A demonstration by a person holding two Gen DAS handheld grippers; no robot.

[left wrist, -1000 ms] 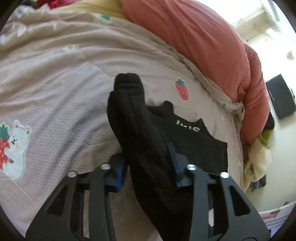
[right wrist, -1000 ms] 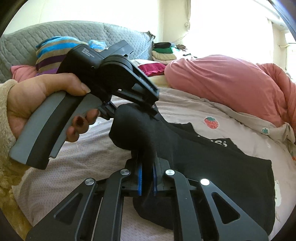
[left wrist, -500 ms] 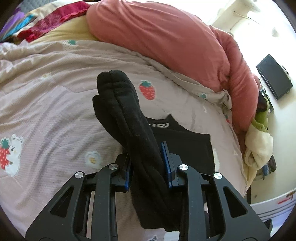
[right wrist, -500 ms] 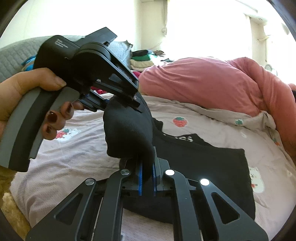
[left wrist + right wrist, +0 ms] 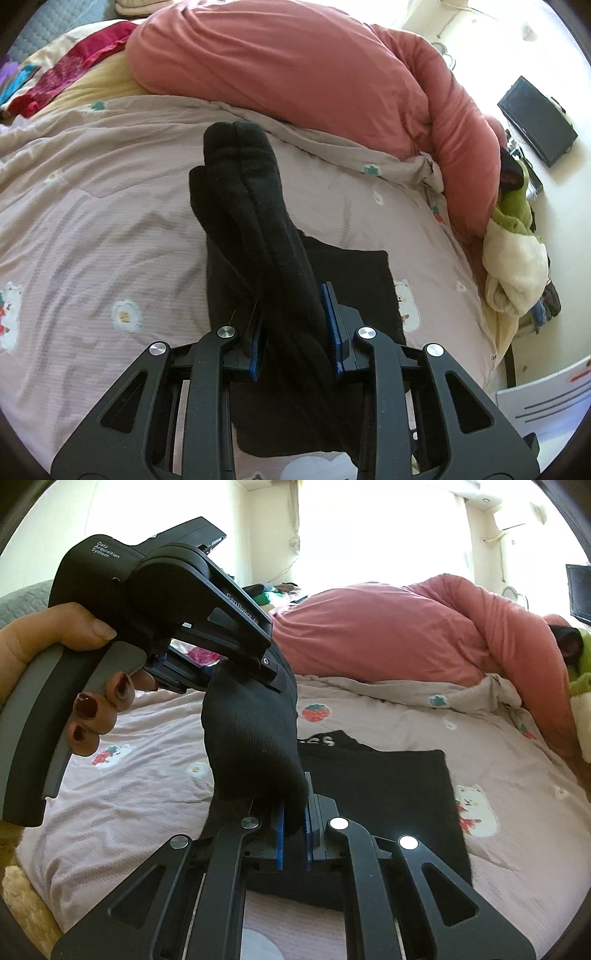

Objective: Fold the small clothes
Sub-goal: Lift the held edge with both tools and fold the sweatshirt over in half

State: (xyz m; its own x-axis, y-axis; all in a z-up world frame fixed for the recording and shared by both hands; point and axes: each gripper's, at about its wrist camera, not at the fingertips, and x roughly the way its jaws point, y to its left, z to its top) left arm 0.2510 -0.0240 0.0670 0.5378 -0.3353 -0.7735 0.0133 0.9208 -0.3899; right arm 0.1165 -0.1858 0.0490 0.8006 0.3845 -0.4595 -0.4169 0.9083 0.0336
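A pair of black socks [image 5: 251, 192] hangs stretched in the air between both grippers. My left gripper [image 5: 293, 325] is shut on one end, its blue pads pressed against the thick fabric. In the right wrist view a person's hand [image 5: 55, 635] holds that left gripper [image 5: 236, 672] at the upper left, over the socks [image 5: 251, 738]. My right gripper [image 5: 293, 834] is shut on their other end. Under them a folded black garment [image 5: 388, 794] with white lettering lies flat on the bed; the left wrist view also shows this garment [image 5: 354, 280].
The bed has a pale pink cover [image 5: 92, 221] printed with bears and strawberries. A bulky pink duvet [image 5: 295, 66] is heaped along the far side. Cream and green clothes [image 5: 517, 258] hang off the right edge. A white box [image 5: 546, 398] stands at the lower right.
The left jaws have narrowed onto the socks. Both grippers have carried the socks sideways over the bed, and the folded black garment now lies straight under them.
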